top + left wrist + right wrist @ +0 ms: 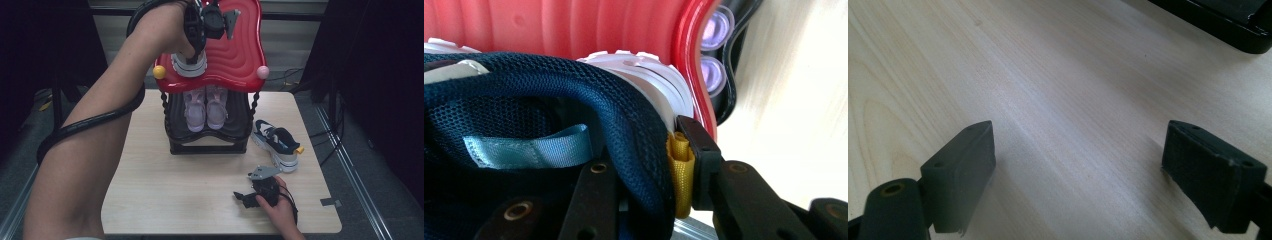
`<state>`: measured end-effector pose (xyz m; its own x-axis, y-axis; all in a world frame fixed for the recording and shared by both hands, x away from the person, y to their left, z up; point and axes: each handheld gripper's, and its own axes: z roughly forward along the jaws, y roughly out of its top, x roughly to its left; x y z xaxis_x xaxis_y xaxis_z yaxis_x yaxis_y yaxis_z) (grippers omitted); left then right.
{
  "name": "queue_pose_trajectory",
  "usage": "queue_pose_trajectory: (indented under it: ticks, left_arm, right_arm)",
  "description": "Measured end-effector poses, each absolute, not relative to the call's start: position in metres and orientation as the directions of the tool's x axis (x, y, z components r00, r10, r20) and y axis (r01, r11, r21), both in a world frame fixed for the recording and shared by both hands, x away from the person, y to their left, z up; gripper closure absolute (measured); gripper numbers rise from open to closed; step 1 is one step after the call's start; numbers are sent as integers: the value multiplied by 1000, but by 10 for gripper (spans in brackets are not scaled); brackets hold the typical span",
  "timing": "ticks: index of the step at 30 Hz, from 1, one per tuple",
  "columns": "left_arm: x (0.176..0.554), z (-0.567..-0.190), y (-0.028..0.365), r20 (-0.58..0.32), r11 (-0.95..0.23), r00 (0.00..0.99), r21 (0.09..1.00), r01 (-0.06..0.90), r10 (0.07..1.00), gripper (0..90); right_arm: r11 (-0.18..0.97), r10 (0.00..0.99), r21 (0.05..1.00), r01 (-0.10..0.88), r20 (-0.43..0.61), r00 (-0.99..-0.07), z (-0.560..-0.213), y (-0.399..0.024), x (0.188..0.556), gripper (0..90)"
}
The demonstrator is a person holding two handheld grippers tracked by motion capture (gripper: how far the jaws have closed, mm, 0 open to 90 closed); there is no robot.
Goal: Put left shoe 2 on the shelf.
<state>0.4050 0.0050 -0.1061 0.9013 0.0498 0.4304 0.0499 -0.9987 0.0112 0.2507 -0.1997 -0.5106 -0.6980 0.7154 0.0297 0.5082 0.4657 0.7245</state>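
Placement of shoe (189,64) on red shelf (235,50), top centre of high view. Left gripper (192,47) pinches the navy heel collar w/ yellow tab (680,172) between inner and outer pads; sole sits at or just above the ribbed red top, contact not clear. Second shoe (276,142) lies on table (200,195), right of centre, beside the rack; pink pair (205,107) fills the lower tier. Right gripper (247,197), lower right, rests on the table w/ jaws spread, nothing between. For a clean step: judged best to lower until sole lies flat, keep heel inside the front rim, leave room alongside for the mate, then release straight.
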Motion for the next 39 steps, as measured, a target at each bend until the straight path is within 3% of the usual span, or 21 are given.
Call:
queue_pose_trajectory:
  ticks: [18,39]
  left_arm:
    - [415,-115,3,446,-1000,895,8,15,17,694]
    - [417,-115,10,442,-998,895,44,37,53,646]
  right_arm:
    - [466,716,724,509,30,-698,-511,-200,251,132]
    - [466,715,724,509,30,-698,-511,-200,251,132]
